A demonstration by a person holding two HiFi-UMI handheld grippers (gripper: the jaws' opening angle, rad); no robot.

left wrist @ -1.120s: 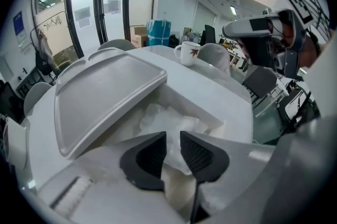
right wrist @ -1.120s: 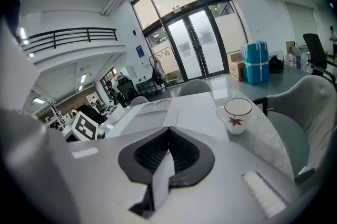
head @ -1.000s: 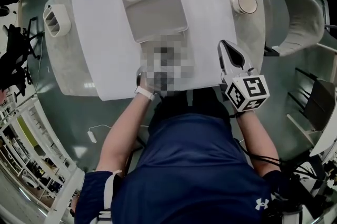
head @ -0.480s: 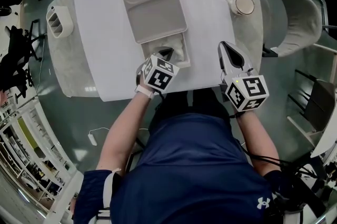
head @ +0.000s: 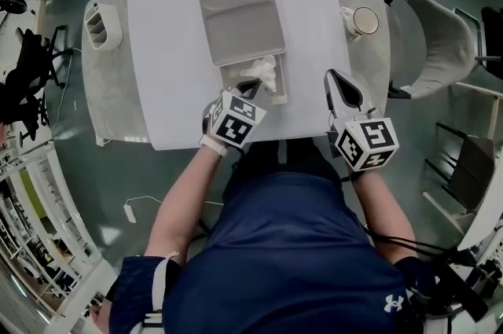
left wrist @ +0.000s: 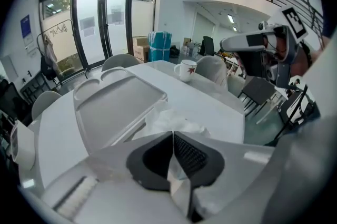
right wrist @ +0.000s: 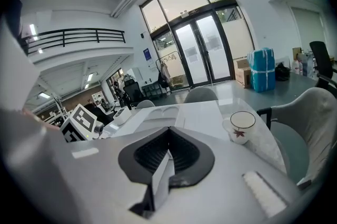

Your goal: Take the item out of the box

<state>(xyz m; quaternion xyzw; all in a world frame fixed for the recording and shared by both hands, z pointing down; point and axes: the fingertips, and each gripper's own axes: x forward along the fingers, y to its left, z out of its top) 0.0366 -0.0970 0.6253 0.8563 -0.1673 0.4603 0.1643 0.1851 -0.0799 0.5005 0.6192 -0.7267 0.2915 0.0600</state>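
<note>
A shallow white box [head: 277,83] lies at the near end of a grey compartment tray [head: 240,14] on the white table. A crumpled white tissue [head: 264,72] sticks up out of it. My left gripper [head: 250,86] is shut on that tissue; in the left gripper view the tissue [left wrist: 169,120] bunches just beyond the closed left gripper [left wrist: 172,136]. My right gripper [head: 339,82] hovers over the table's near right edge, apart from the box. In its own view the right gripper [right wrist: 169,131] is shut with nothing between its fingers.
A white mug [head: 364,20] stands at the table's right side, also seen as the mug [right wrist: 241,126]. A white slotted holder [head: 102,27] sits at the left edge. Chairs [head: 448,30] ring the table. The person's body fills the near side.
My left gripper has risen from low in the box, drawing the tissue up so it now stands out of the box. The right gripper has lifted slightly.
</note>
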